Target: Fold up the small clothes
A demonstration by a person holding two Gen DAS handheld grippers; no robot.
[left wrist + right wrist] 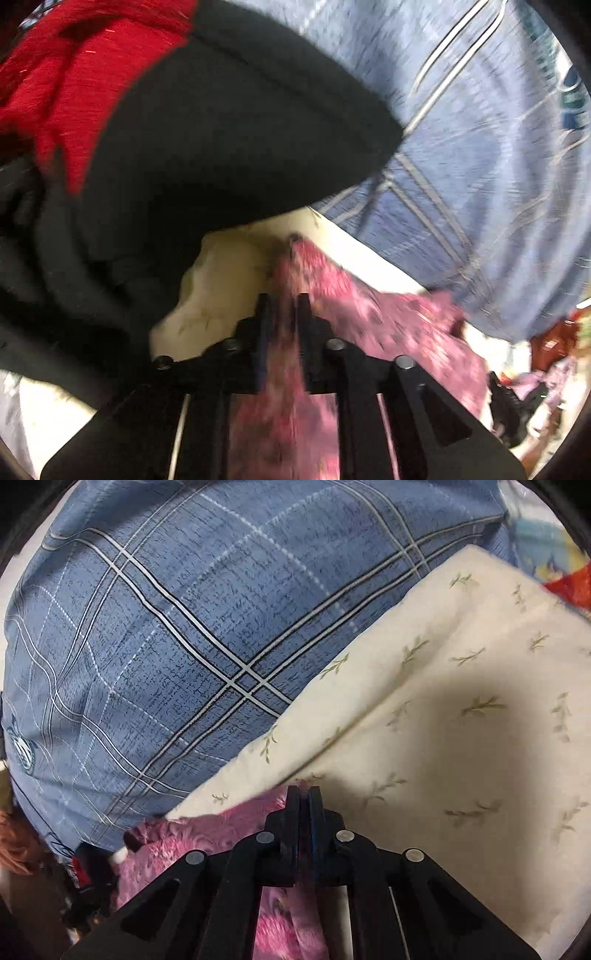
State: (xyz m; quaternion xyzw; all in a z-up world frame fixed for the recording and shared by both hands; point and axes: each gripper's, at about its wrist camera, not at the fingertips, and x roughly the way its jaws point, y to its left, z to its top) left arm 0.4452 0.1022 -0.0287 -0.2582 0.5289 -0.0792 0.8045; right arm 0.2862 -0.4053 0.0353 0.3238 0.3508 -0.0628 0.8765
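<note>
**Both grippers holding a pink cloth above the bed**

The left gripper (282,306) is pinching a fuzzy pink garment (373,314) between nearly closed fingers, and the cloth is trailing from there toward a blue plaid pillow (480,155). The right gripper (303,797) is pressing its fingers together on another edge of the same garment, just below that pillow and over a cream sheet with leaf sprigs (461,709). A black and red garment (207,122) is hanging beside the pillow.

Judging from this, the garment is being lifted and stretched for a fold; the next move probably calls for spreading it flat on the sheet.

A round emblem is showing on the pillow, but no writing can be read. The left view is blurring.
</note>
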